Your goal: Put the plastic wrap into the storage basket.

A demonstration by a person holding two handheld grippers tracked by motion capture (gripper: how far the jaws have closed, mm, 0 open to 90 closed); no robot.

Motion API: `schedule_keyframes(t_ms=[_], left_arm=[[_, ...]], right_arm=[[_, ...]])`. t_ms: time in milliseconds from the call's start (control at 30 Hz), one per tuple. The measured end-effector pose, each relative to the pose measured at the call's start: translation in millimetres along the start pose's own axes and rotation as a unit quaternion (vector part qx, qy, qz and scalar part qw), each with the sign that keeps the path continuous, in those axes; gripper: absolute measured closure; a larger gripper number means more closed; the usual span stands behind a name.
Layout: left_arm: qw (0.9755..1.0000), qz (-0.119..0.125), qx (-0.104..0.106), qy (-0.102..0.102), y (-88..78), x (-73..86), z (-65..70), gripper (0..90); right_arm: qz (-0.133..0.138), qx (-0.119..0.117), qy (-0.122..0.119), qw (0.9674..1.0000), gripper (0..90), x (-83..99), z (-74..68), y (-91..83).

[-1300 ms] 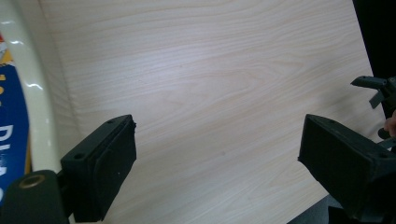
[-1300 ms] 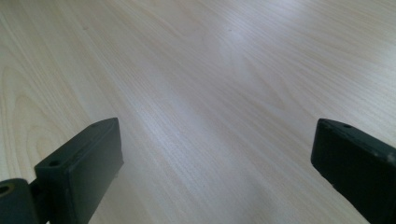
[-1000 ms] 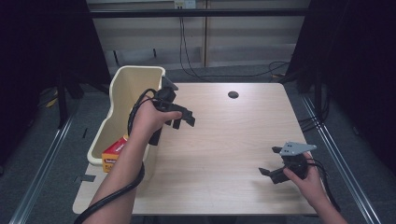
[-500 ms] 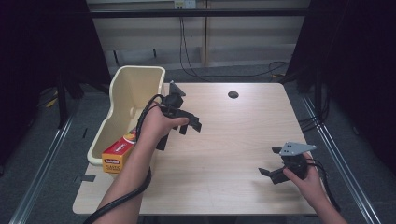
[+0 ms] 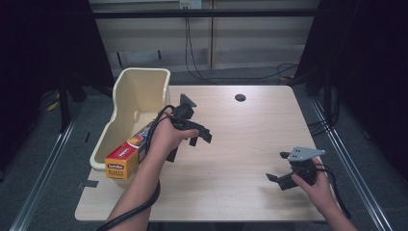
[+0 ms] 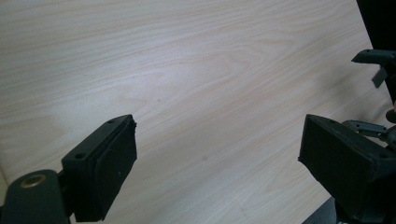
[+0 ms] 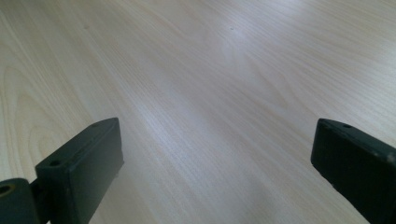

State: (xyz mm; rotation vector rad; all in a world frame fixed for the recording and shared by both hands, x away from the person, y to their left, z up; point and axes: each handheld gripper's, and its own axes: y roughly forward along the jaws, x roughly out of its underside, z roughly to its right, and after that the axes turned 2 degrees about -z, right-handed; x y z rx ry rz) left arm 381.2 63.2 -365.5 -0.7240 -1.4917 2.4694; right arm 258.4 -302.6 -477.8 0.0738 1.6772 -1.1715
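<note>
Leaving the box (image 5: 129,155) propped in the bin (image 5: 139,91), the left gripper (image 5: 202,136) swung over the tabletop (image 5: 240,144), fingers apart and empty.

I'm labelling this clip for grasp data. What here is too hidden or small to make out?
- Plastic wrap box, high view: far end hidden by the left hand.
- Cream bin, high view: its near wall hides the floor.
- Dark round spot on the table: too small to identify.

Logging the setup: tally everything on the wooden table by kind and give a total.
Cream plastic bin: 1
Orange and yellow plastic-wrap box, lying in the bin with one end over its near rim: 1
Black two-jaw grippers, left and right: 2
Total: 4
</note>
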Motion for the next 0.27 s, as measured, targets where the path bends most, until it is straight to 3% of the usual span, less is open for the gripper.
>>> schedule_keyframes(t_ms=[267], left_arm=[[0.9999, 0.005, 0.003, 0.011, 11.7, 5.2, 1.6, 11.1]], right_arm=[[-0.001, 0.0, -0.001, 1.0, 2.1, 0.6, 0.4, 0.5]])
